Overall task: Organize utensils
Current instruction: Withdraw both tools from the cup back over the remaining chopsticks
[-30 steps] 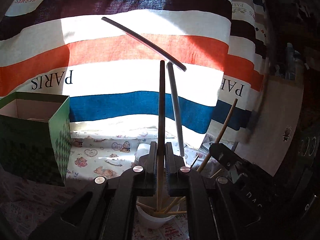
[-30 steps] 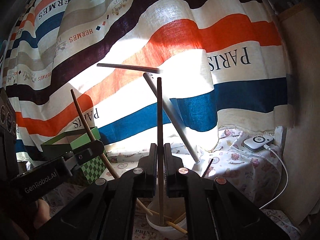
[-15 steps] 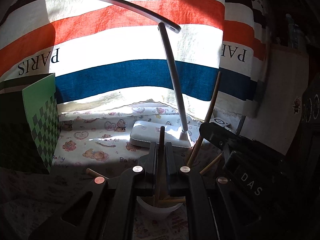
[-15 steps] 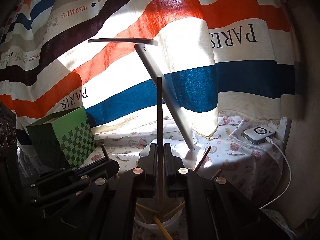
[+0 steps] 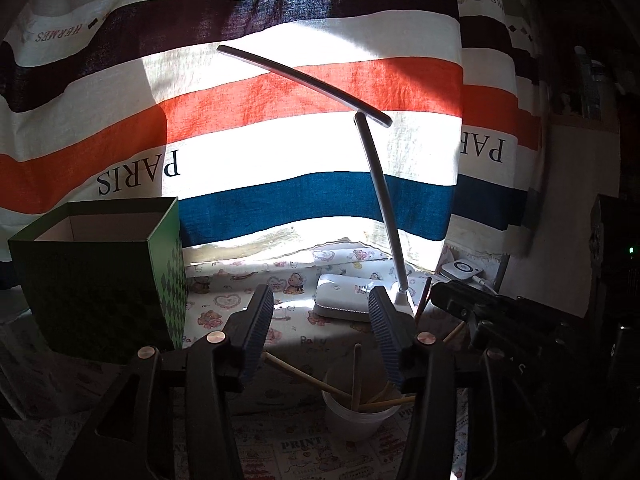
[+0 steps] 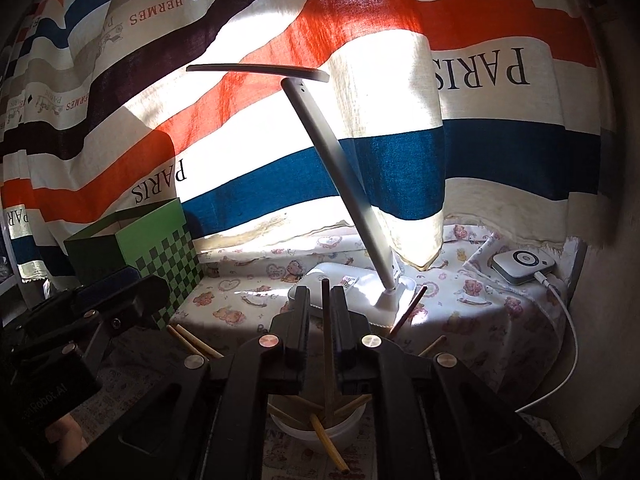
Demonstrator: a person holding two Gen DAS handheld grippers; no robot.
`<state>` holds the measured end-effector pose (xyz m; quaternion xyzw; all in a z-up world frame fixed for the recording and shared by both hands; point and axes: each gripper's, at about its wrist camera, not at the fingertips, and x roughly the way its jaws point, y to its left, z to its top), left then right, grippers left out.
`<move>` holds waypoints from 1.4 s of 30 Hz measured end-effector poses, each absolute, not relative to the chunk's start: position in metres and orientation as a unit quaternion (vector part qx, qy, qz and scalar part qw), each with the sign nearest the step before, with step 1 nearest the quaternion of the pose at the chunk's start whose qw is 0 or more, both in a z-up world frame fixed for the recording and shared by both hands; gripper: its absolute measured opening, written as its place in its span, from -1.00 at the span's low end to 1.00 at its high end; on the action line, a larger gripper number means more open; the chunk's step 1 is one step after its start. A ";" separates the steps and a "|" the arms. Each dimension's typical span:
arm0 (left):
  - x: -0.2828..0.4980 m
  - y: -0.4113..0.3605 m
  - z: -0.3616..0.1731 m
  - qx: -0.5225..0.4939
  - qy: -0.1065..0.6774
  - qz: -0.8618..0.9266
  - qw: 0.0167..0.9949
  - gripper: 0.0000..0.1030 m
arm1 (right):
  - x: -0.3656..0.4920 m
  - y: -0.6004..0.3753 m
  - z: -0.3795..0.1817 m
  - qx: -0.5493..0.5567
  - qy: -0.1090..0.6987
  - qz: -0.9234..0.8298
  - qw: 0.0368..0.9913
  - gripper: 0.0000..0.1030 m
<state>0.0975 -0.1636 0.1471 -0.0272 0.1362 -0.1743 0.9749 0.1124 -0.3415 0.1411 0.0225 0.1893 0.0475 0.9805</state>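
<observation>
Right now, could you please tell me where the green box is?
The green box stands at the left in both views, on the patterned cloth before the striped curtain, left of the lamp.

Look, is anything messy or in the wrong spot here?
A little. The chopsticks lean every which way in the white cup, and a pair lies loose on the tablecloth near the green box.

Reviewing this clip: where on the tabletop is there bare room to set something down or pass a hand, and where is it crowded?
Free: the printed cloth between the green box and the white pouch, and the strip between pouch and curtain. Crowded: around the white cup of chopsticks, the lamp base and both grippers.
</observation>
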 end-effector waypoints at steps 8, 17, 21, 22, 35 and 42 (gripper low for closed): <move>0.049 -0.116 0.167 -0.027 0.088 -0.131 0.987 0.49 | 0.059 -0.332 0.166 0.026 0.141 0.062 0.988 0.05; -0.011 -0.072 0.156 0.011 0.053 -0.072 0.996 1.00 | -0.007 -0.308 0.178 0.050 0.083 0.090 0.991 0.66; -0.032 -0.056 0.135 0.004 0.053 -0.056 0.997 1.00 | -0.023 -0.298 0.165 0.034 0.095 0.090 0.991 0.66; -0.034 -0.052 0.128 -0.006 0.057 -0.057 0.997 1.00 | -0.027 -0.296 0.161 0.029 0.093 0.086 0.991 0.68; -0.028 -0.029 0.044 -0.069 0.127 -0.032 0.989 1.00 | -0.001 -0.288 0.075 0.072 0.189 0.072 0.977 0.77; -0.009 -0.028 0.012 -0.105 0.201 -0.026 0.974 1.00 | 0.021 -0.288 0.038 0.065 0.255 0.050 0.963 0.77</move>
